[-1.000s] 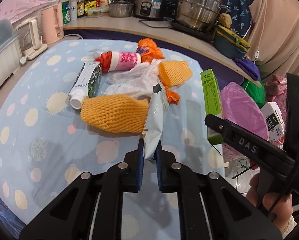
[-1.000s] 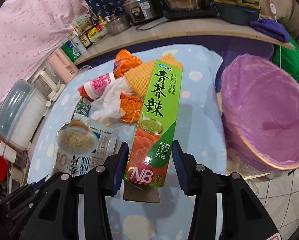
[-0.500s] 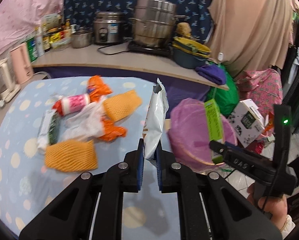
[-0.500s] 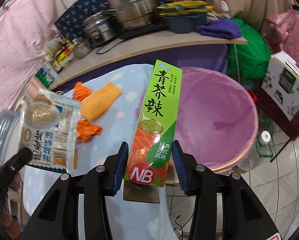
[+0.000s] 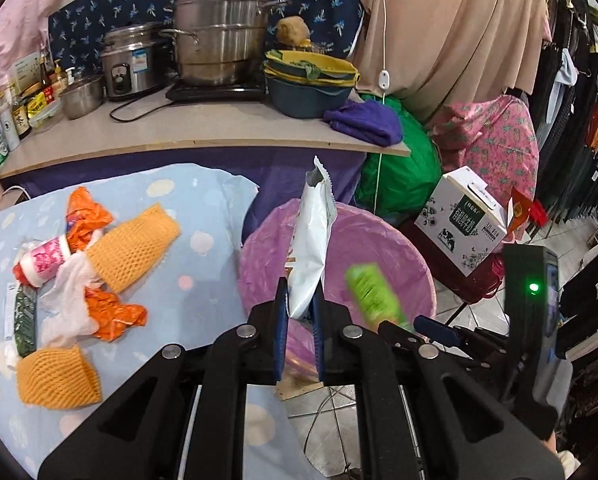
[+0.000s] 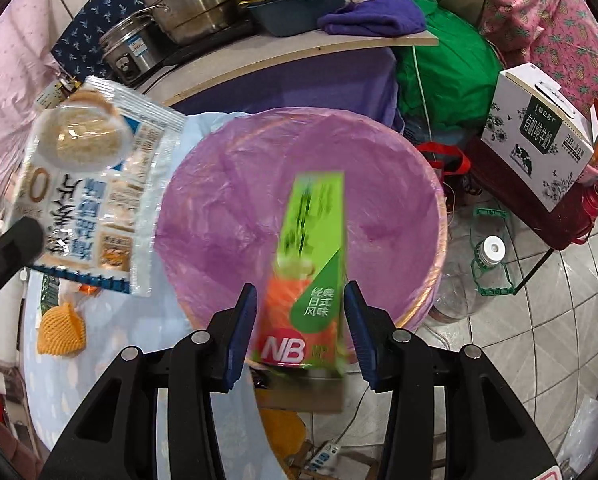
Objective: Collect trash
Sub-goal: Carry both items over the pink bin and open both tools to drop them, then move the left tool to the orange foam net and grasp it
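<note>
The left hand-held gripper point(image 5: 299, 314) is almost closed, pinching a white snack pouch point(image 5: 310, 240). The right hand-held gripper point(image 6: 299, 320) stands half open; the blurred green box point(image 6: 309, 268) sits loose between its pads, above the purple-lined bin point(image 6: 399, 200).

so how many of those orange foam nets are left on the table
2: one foam net lies mid-pile beside the white plastic bag, another at the table's near edge. More could hide under the pile.

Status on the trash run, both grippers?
Left hand-held gripper shut on white pouch over purple bin. Right hand-held gripper open, green box blurred, apparently dropping in. Nothing in the way.
</note>
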The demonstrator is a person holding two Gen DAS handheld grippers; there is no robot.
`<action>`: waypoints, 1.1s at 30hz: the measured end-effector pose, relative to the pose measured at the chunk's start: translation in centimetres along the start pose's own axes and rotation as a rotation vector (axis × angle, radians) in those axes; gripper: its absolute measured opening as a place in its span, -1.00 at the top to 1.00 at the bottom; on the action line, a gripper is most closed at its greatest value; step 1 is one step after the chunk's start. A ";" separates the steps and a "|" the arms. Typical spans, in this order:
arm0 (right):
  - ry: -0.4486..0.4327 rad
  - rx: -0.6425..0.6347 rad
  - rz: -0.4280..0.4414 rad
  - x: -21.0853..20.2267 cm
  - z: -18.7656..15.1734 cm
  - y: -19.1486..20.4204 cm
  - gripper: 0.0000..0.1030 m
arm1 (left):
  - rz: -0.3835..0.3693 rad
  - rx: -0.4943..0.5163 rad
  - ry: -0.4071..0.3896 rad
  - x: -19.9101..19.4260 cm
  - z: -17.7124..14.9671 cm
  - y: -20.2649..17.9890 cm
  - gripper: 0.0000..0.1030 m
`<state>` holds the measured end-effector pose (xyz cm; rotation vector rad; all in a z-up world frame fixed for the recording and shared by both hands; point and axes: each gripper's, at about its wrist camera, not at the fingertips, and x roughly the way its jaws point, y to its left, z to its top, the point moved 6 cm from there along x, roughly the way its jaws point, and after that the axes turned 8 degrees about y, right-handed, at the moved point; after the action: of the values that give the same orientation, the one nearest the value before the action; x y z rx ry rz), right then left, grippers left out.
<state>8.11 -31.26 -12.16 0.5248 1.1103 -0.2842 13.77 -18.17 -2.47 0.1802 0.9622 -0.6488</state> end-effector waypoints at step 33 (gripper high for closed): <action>-0.159 -0.132 0.014 -5.3 -0.7 6.7 -0.34 | 0.213 -0.290 -0.013 -3.1 -5.3 12.6 -0.56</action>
<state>8.46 -25.45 -5.84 0.3859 0.9629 -0.2351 16.17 -4.56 -4.69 0.0209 0.9976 -0.3098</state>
